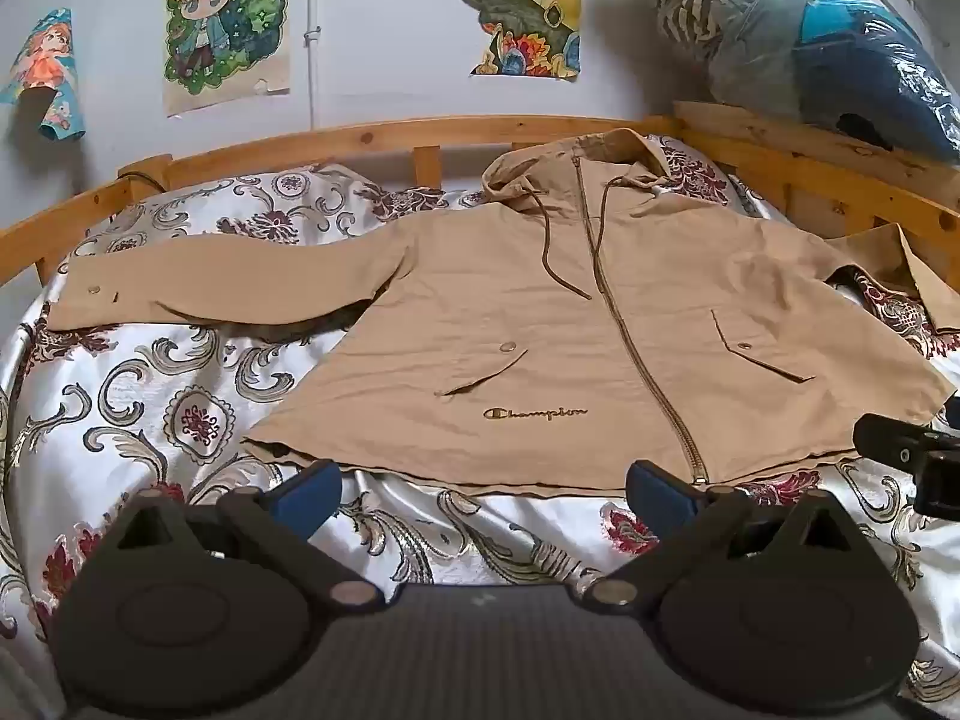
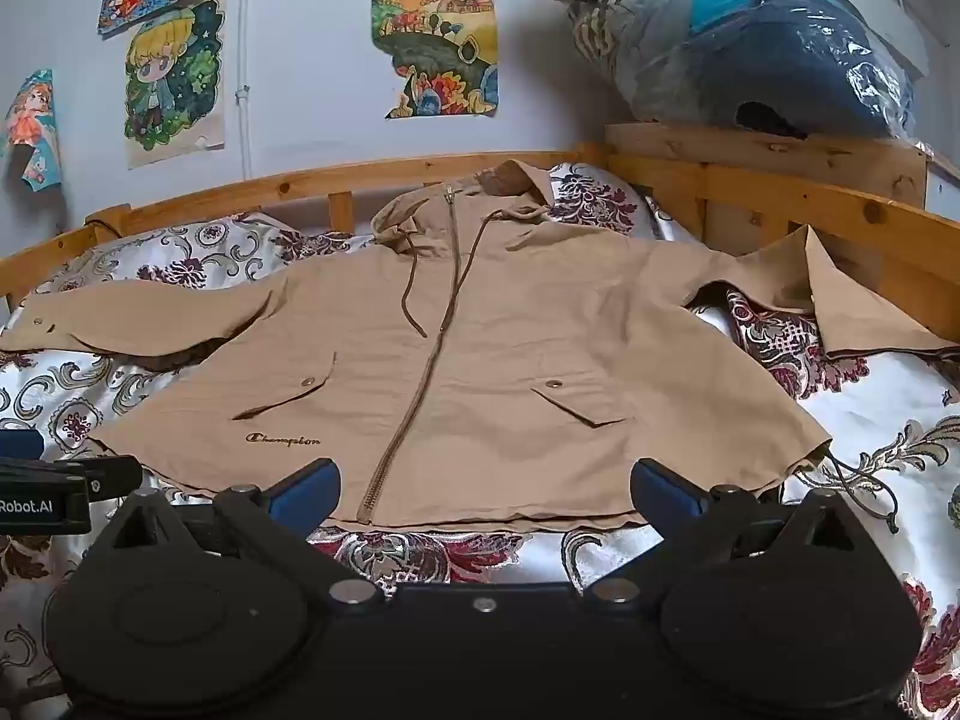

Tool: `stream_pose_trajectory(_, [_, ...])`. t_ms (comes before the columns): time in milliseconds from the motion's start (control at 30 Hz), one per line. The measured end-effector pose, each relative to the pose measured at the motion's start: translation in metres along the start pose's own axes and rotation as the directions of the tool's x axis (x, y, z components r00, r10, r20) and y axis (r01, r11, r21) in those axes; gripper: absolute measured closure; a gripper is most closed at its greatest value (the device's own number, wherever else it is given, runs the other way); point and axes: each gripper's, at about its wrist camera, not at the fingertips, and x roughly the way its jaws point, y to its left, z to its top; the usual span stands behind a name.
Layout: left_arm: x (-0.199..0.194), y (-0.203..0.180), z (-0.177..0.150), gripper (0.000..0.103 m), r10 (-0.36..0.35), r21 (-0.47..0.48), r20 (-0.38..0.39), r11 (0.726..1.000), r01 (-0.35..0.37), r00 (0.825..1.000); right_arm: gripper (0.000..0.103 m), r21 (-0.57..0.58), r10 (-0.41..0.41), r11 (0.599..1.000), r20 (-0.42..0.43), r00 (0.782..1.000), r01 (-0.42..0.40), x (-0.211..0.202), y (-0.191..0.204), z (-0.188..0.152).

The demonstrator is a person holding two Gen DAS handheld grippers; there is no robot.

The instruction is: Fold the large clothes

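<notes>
A tan hooded Champion jacket (image 1: 540, 324) lies flat and zipped, front up, on the bed, hood toward the wall, both sleeves spread out. It also shows in the right wrist view (image 2: 480, 348). My left gripper (image 1: 483, 489) is open and empty, just short of the jacket's bottom hem on the left half. My right gripper (image 2: 483, 489) is open and empty, at the hem near the zipper end; its tip also shows at the right edge of the left wrist view (image 1: 900, 450). The left gripper shows at the left edge of the right wrist view (image 2: 54, 486).
The bed has a white floral satin cover (image 1: 150, 408) and a wooden rail (image 1: 360, 135) along the wall. A plastic-wrapped bundle of bedding (image 2: 750, 42) sits on the wooden headboard at the right. Posters hang on the wall (image 1: 222, 18).
</notes>
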Motion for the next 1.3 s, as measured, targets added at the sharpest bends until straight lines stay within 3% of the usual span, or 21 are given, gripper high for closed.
stream_pose_trajectory(1300, [0.0002,-0.0001,0.0,0.001,-0.004,-0.001,-0.004,1.0,0.004,1.0,0.001,0.015,-0.01,1.0,-0.012,1.0,0.011,0.0005,-0.0026,-0.0016])
